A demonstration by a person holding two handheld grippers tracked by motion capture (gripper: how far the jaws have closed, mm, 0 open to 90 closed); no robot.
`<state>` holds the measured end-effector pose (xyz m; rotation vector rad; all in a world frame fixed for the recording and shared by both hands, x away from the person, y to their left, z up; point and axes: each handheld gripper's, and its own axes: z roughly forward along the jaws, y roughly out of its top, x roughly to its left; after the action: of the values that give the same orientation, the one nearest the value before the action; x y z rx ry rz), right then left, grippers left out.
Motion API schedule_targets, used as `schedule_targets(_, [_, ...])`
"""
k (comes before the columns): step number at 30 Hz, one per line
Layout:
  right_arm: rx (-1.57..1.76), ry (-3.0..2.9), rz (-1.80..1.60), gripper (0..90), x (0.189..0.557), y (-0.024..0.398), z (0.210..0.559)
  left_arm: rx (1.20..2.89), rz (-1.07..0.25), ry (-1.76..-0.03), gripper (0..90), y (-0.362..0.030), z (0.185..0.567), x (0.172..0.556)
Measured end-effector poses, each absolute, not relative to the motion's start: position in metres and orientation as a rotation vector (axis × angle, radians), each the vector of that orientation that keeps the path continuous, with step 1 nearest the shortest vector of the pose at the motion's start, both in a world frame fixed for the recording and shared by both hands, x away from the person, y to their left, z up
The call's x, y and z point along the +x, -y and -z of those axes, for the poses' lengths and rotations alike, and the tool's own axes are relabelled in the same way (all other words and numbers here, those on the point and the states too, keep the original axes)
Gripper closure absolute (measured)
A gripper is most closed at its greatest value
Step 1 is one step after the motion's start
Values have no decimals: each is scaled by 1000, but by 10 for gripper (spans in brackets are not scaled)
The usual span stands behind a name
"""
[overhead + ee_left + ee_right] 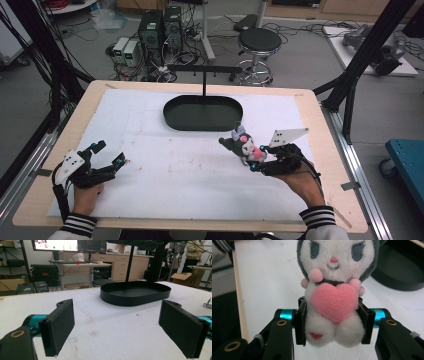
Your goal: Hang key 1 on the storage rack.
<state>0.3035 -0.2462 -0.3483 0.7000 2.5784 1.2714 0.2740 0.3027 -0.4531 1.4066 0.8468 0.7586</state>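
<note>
No legible text, labels, brands or numbers anywhere. Bright wall screen (55, 244) at 11 o'clock in the left gripper view: coloured patches, lettering too small and blurred to make out. Brown cardboard box (184, 278) at 3 o'clock in that view: a dark mark on its side, unreadable. Grey-and-white plush doll (333, 287) carries a small red stitched mark low on its body, a shape, not a letter.

Tray (203, 114) sits on the mat (165, 170), centred near the tabletop's (330, 150) far edge; a stand post (204, 84) rises at the tray's far rim. Plush toy (243, 144) is toward the right edge, nearer than the tray, between the right gripper's (256, 162) jaws. Left gripper (111, 155) is near the left near corner, jaws apart, well apart from the toy.
</note>
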Motion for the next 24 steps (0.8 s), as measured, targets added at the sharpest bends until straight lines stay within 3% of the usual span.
schedule_targets(24, [839, -2367, -1377, 534, 342, 218, 319, 1400, -753, -852, 137, -303, 453, 274])
